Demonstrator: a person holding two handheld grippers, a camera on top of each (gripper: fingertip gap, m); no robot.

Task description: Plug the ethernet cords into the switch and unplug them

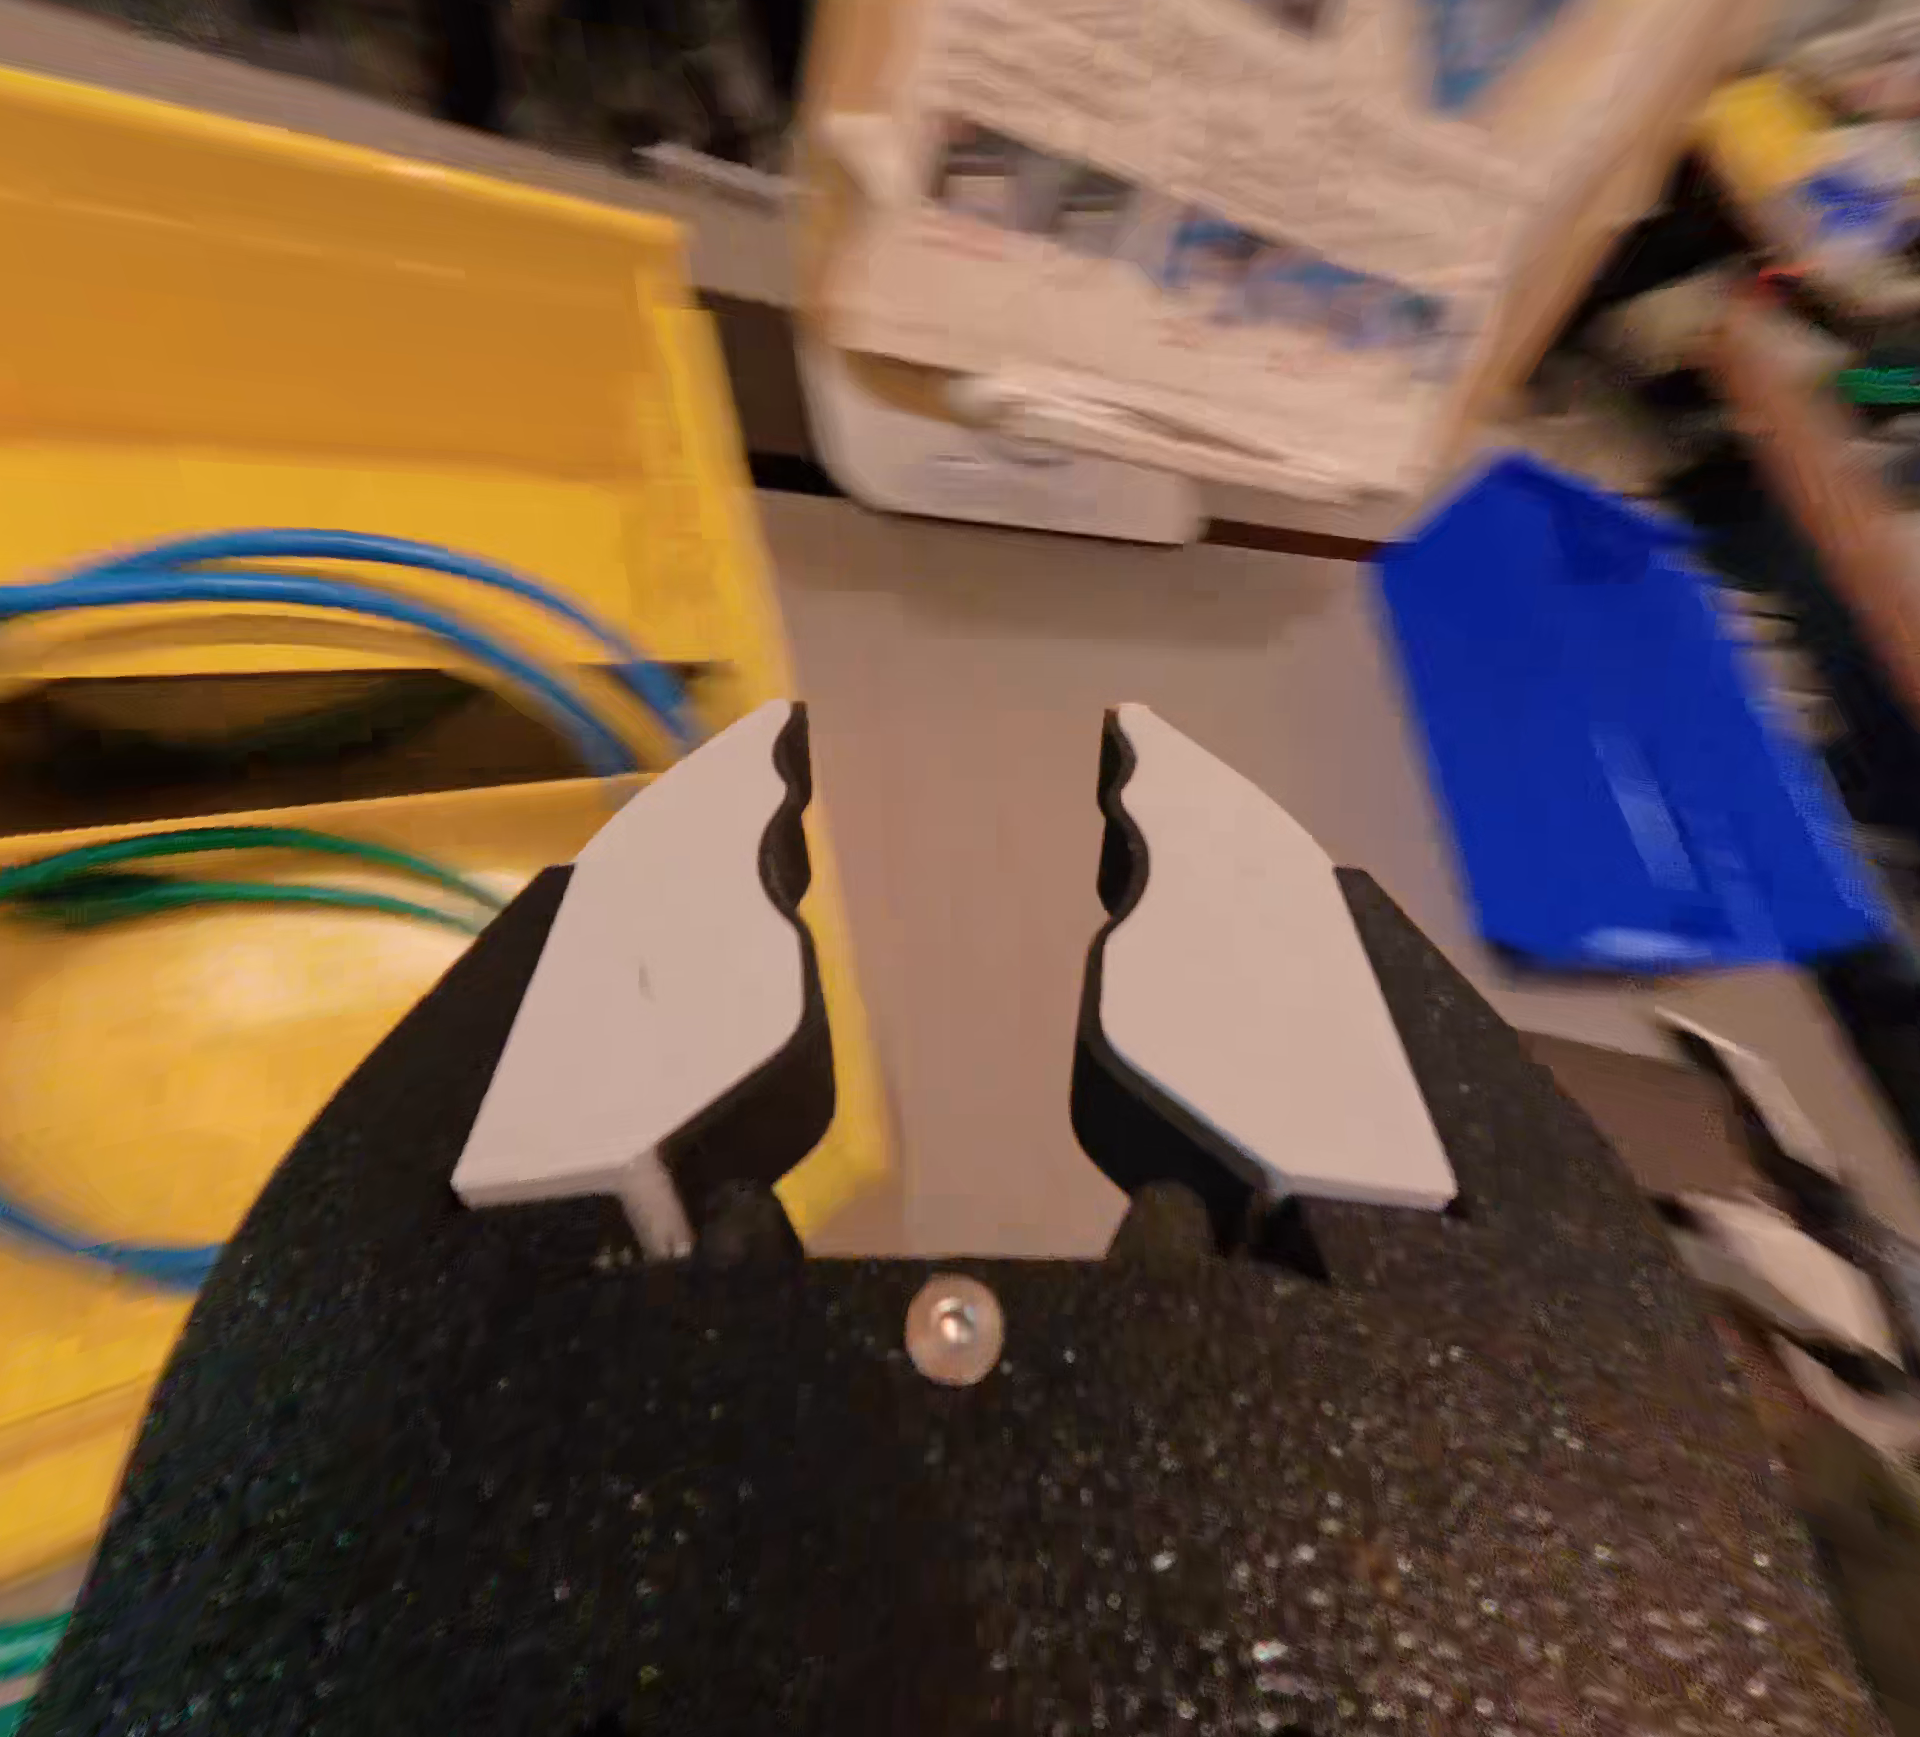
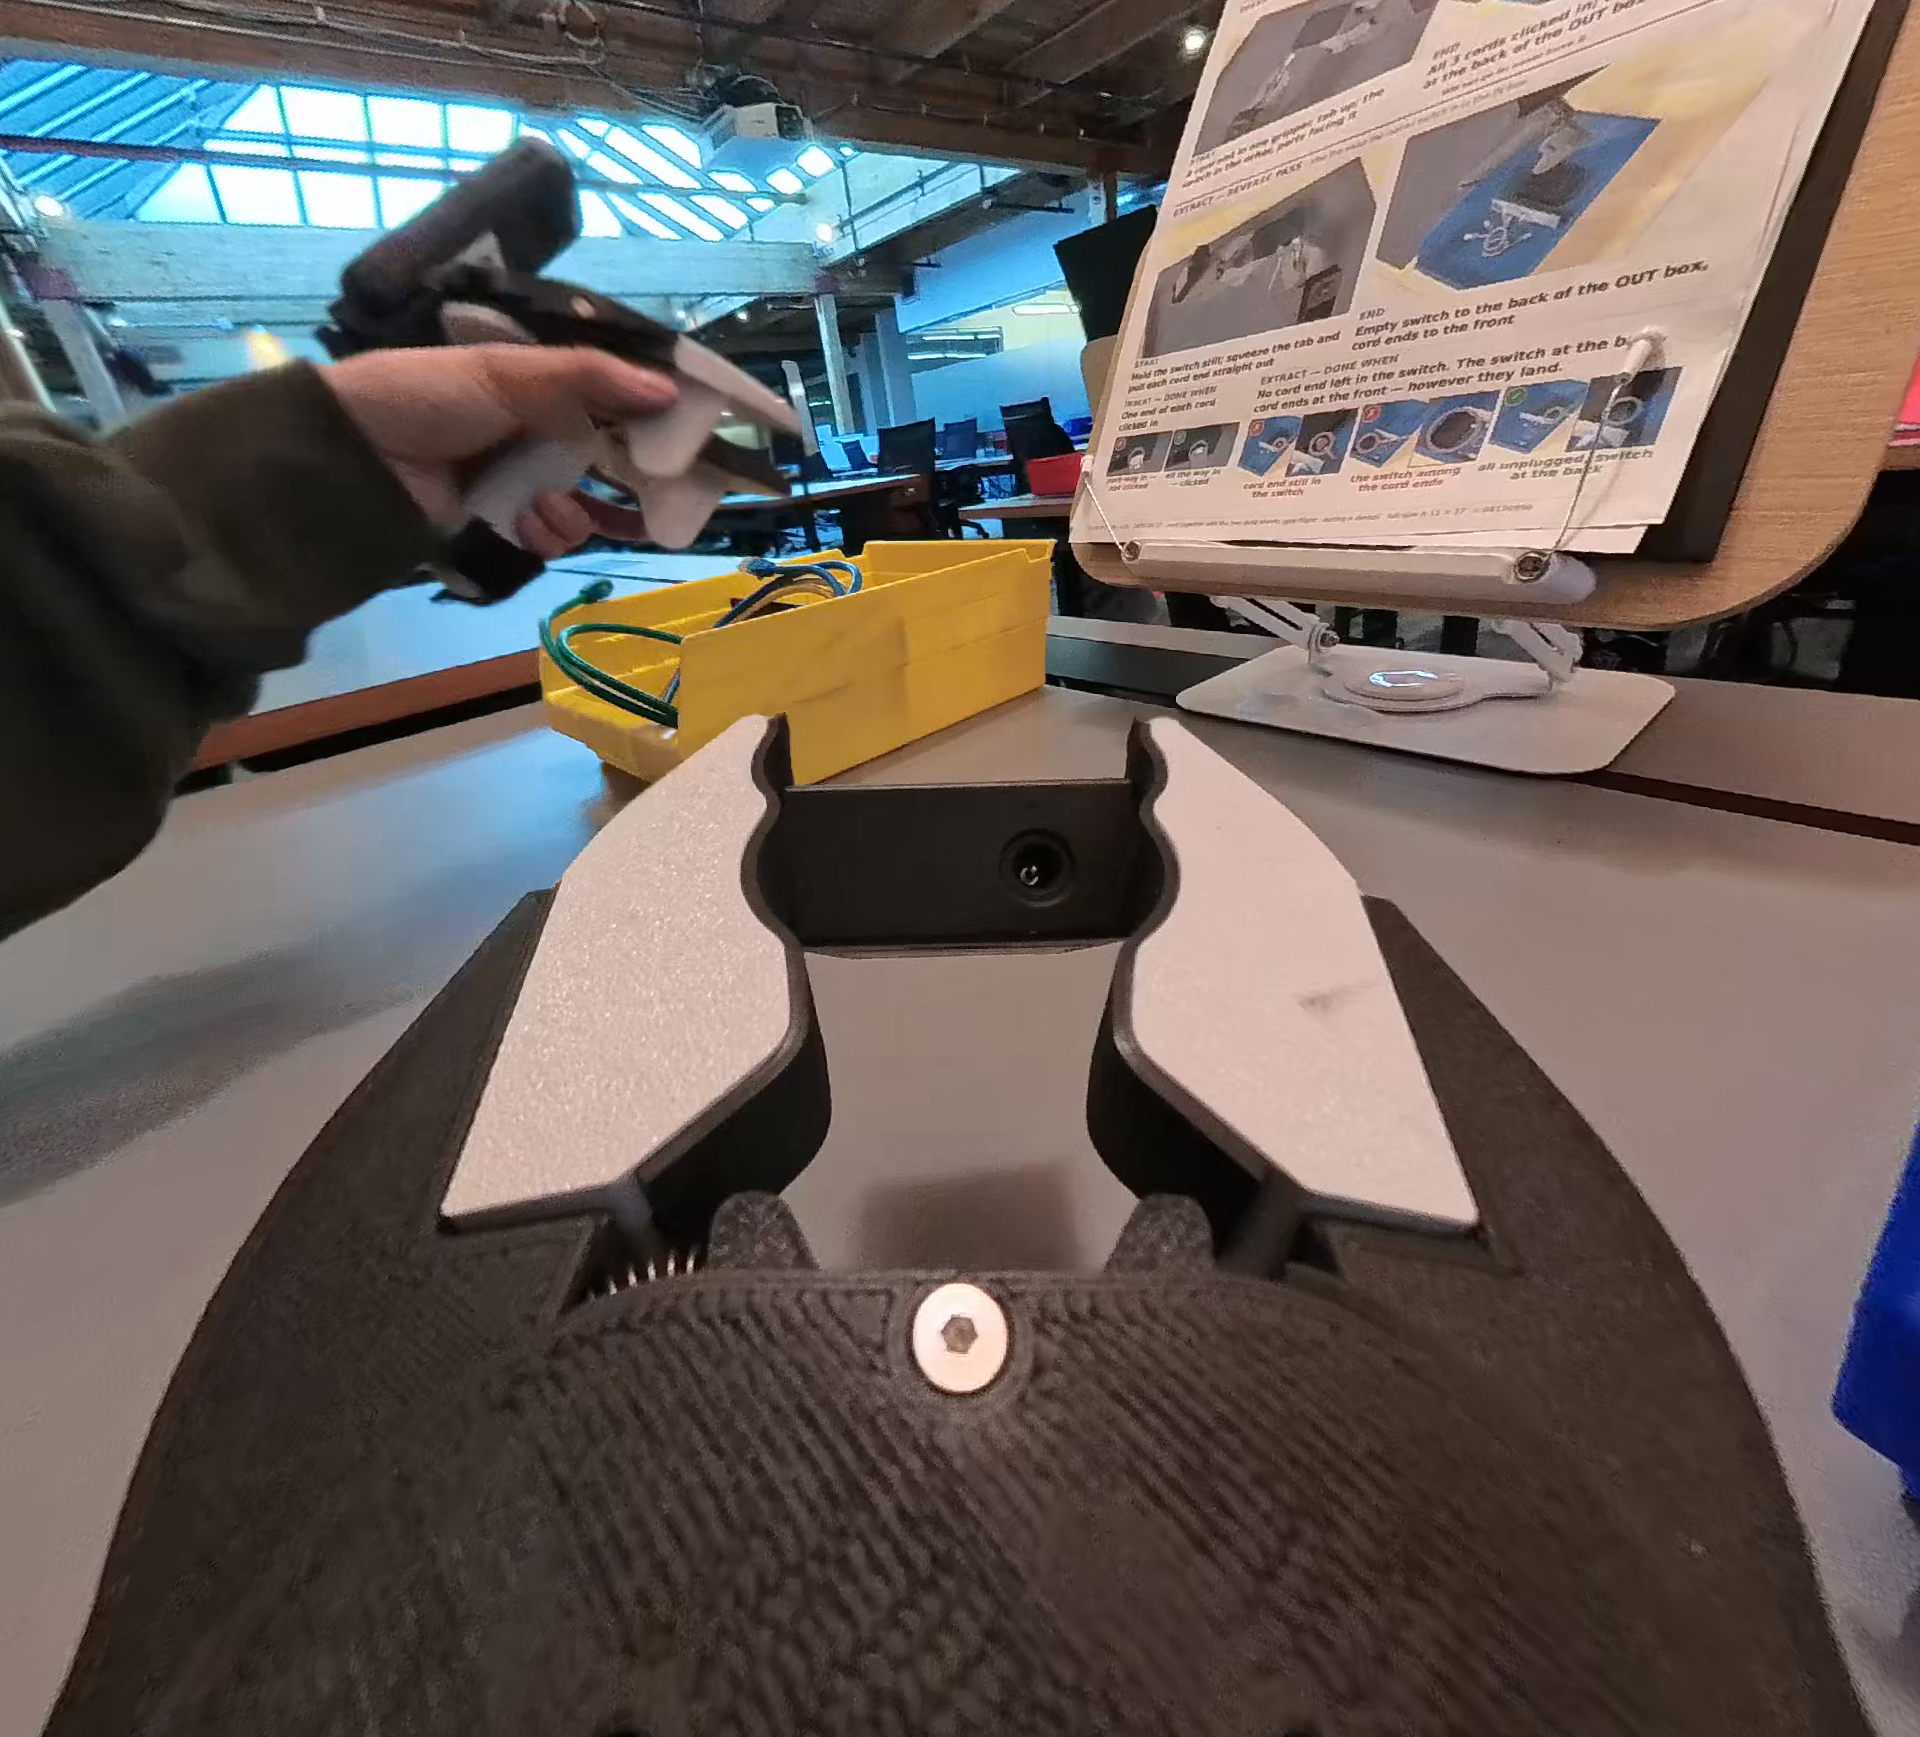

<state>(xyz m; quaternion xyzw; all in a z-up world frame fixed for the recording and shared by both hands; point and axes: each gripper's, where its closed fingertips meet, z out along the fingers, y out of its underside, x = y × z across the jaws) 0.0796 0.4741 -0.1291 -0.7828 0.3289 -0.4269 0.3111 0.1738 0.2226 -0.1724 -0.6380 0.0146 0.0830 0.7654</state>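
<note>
My right gripper (image 2: 956,742) is shut on the black switch (image 2: 935,866), held by its sides low over the grey table; a round socket on its near face looks at me. The yellow bin (image 2: 831,648) beyond it holds blue cords (image 2: 800,586) and green cords (image 2: 613,659). My left gripper (image 2: 758,440), held in a hand, hovers in the air above and left of the bin. In the blurred left wrist view my left gripper (image 1: 956,721) is open and empty, just right of the yellow bin (image 1: 364,357) with its blue cords (image 1: 416,575) and green cords (image 1: 260,866).
A printed instruction sheet (image 2: 1455,181) leans on a stand (image 2: 1423,690) at the back right of the grey table (image 2: 312,908). A blue bin (image 1: 1621,731) sits to the right; its edge shows in the right wrist view (image 2: 1886,1355). A sleeved arm (image 2: 135,565) reaches in from the left.
</note>
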